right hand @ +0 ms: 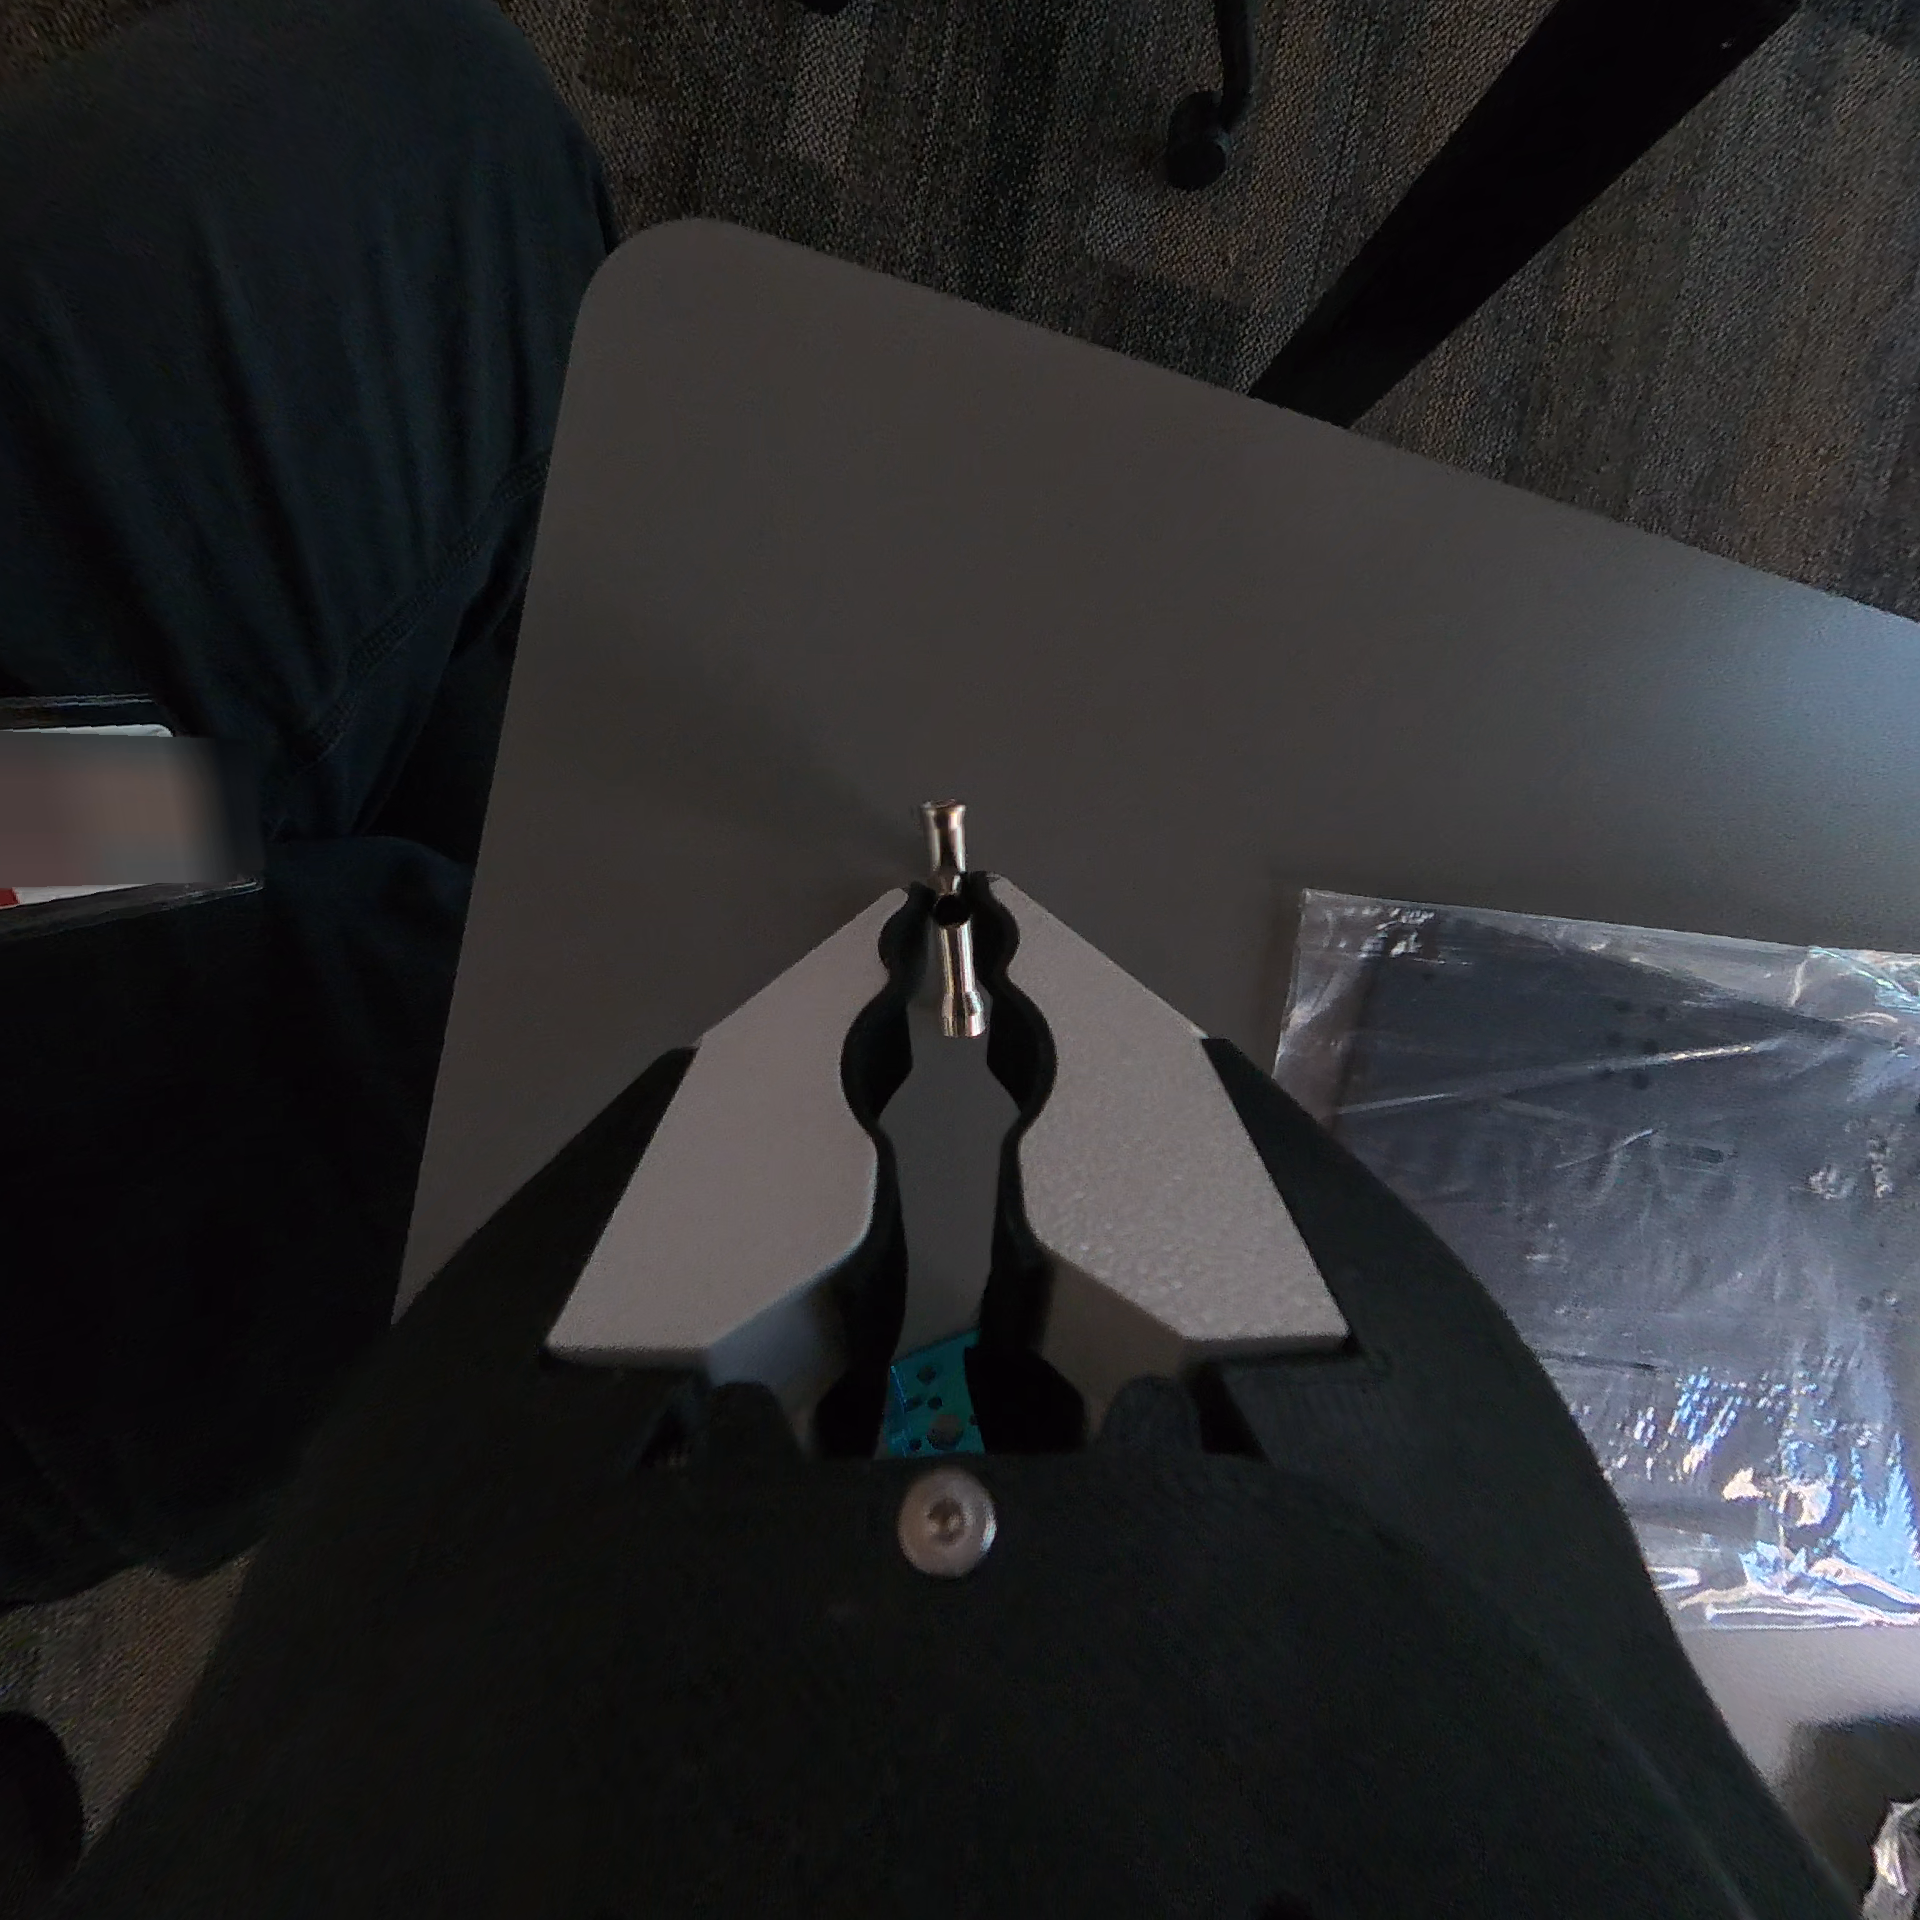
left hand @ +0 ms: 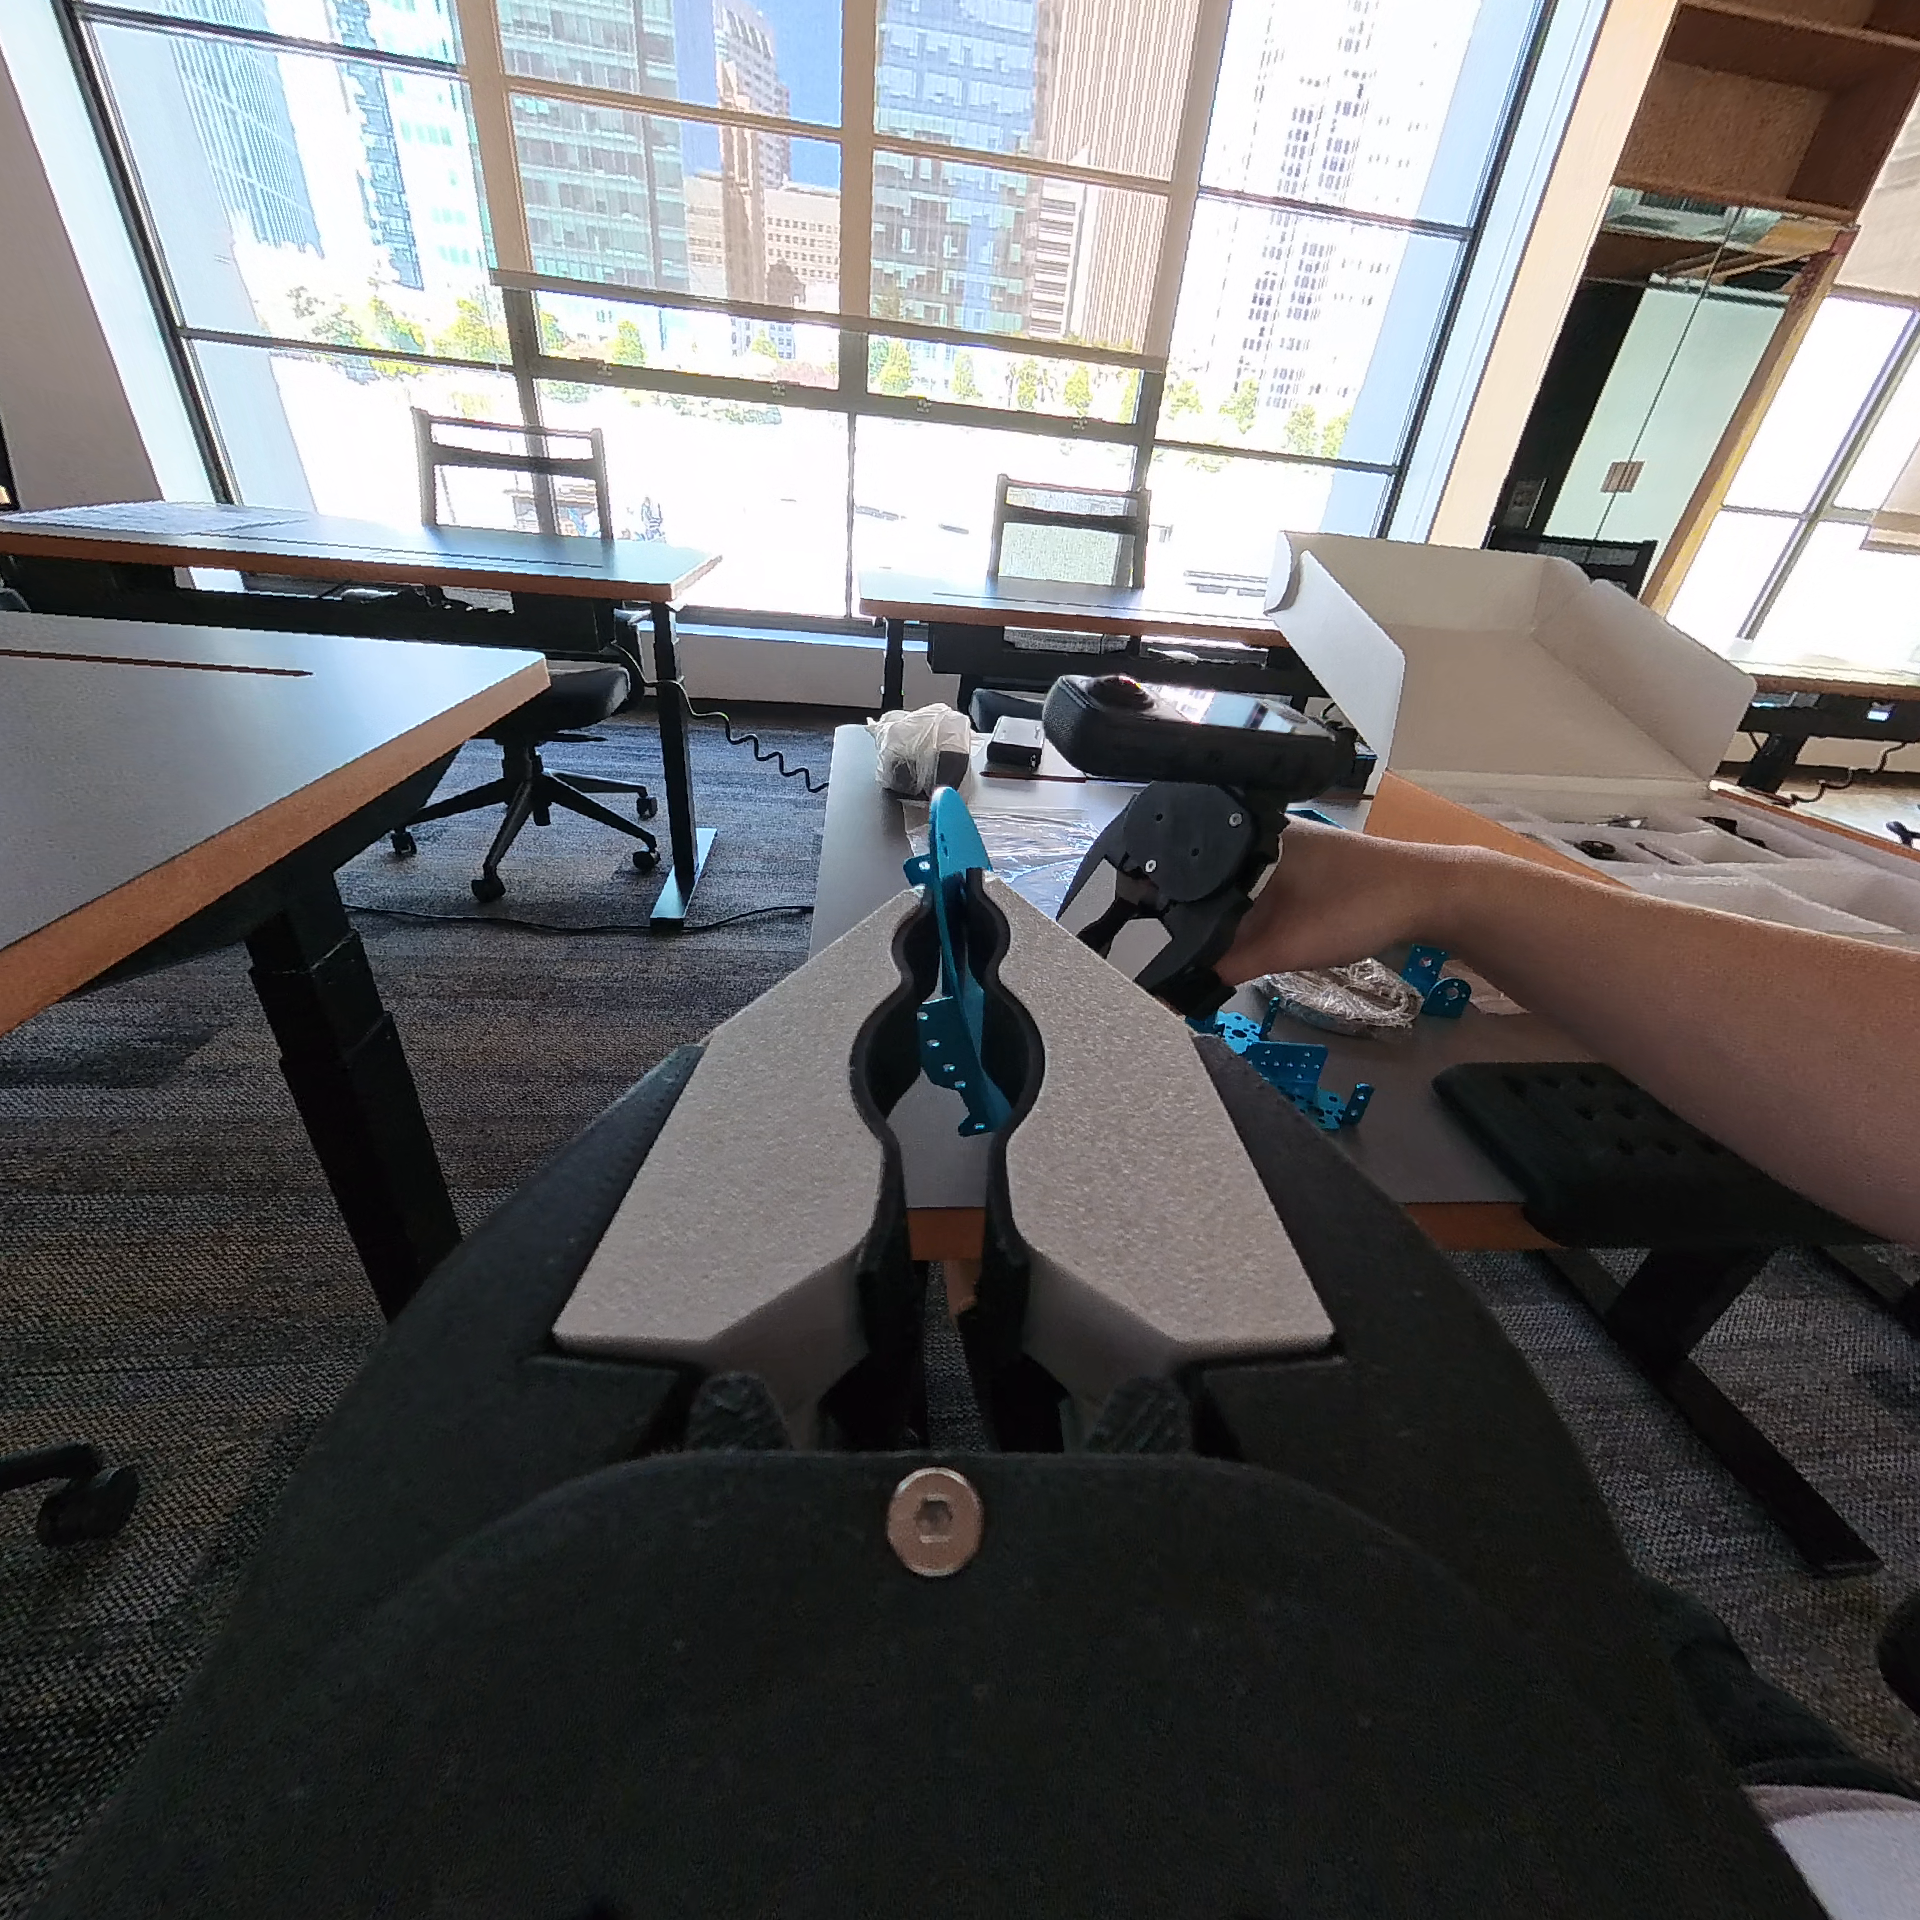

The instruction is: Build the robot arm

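Observation:
My left gripper (left hand: pixel 951 909) is shut on a blue perforated metal plate (left hand: pixel 961 977), held on edge above the front corner of a dark table (left hand: pixel 1392 1153). The plate sticks out past the fingertips. My right gripper (right hand: pixel 948 894) is shut on a small silver metal socket tool (right hand: pixel 951 925), held above the same grey tabletop (right hand: pixel 935 582). That gripper also shows in the left wrist view (left hand: pixel 1143 935), to the right of the plate, held by a bare arm (left hand: pixel 1558 956). A bit of blue metal (right hand: pixel 930 1403) shows low between the right fingers.
More blue brackets (left hand: pixel 1288 1070) and a bag of small parts (left hand: pixel 1340 997) lie on the table. An open white box (left hand: pixel 1538 686) stands at the back right. A clear plastic bag (right hand: pixel 1621 1195) lies to the right. A black foam pad (left hand: pixel 1600 1153) sits at the table's front edge. Other desks and office chairs stand around. The gap from one gripper's tips to the other's is roughly 25 cm.

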